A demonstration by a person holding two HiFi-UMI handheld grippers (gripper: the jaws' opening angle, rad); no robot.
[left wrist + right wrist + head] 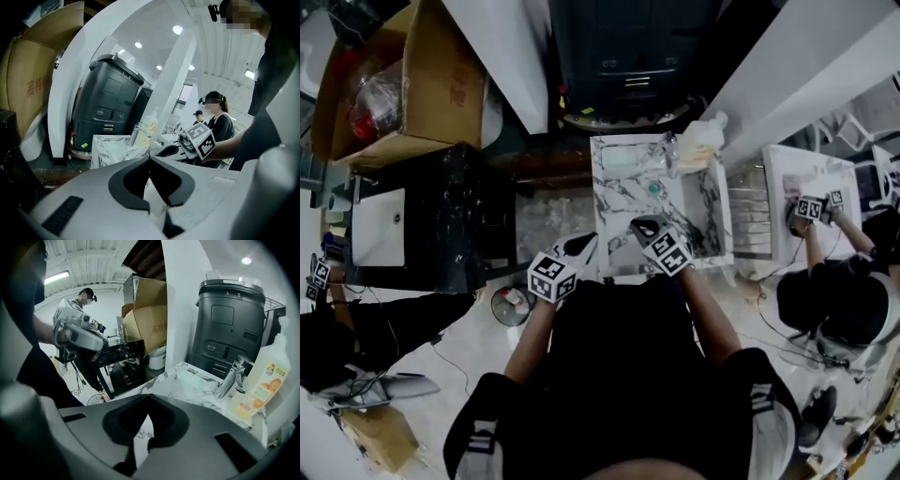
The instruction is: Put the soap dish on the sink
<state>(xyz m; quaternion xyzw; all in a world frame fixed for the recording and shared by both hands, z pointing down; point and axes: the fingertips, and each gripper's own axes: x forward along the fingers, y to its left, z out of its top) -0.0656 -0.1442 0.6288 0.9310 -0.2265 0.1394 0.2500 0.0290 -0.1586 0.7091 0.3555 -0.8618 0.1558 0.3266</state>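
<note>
By sink (607,208), L gripper (585,243) & R gripper (640,225) clenched, empty; drain (653,187) only in head view

A cardboard box (412,84) sits open at the upper left of the head view, next to a black worktop (441,220) with a white basin (380,225) set in it. A dark grey bin (232,329) stands upright, and near it is a pale bottle (262,380) with orange fruit on its label. A person in black (834,300) is at the far right.
</note>
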